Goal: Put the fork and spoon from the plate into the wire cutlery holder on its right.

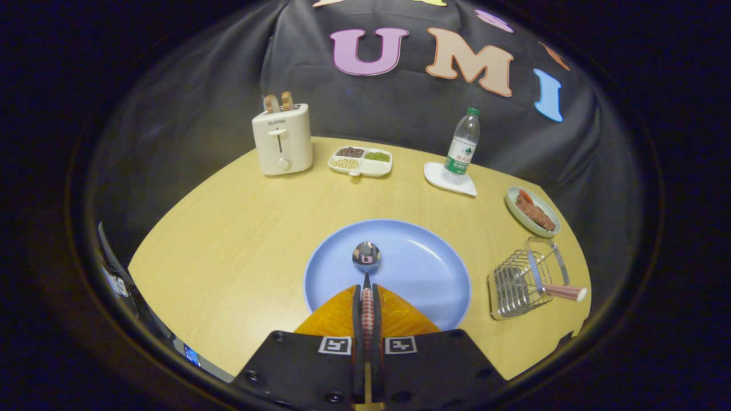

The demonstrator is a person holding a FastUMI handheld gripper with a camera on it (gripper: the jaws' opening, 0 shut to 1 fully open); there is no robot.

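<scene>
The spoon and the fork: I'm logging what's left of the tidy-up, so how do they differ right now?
The spoon is clamped by its handle in the gripper, bowl out over the blue plate; the fork already sits in the wire cutlery holder. The spoon points straight ahead, the fork leans with its handle sticking out to the right. Both have red-and-white patterned handles.

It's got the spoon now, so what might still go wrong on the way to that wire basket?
The hand-held gripper pinches only the spoon's thin handle, so the spoon might swivel or slip. The wire cutlery holder already has a utensil sticking out; the spoon could knock it or tip the holder.
</scene>
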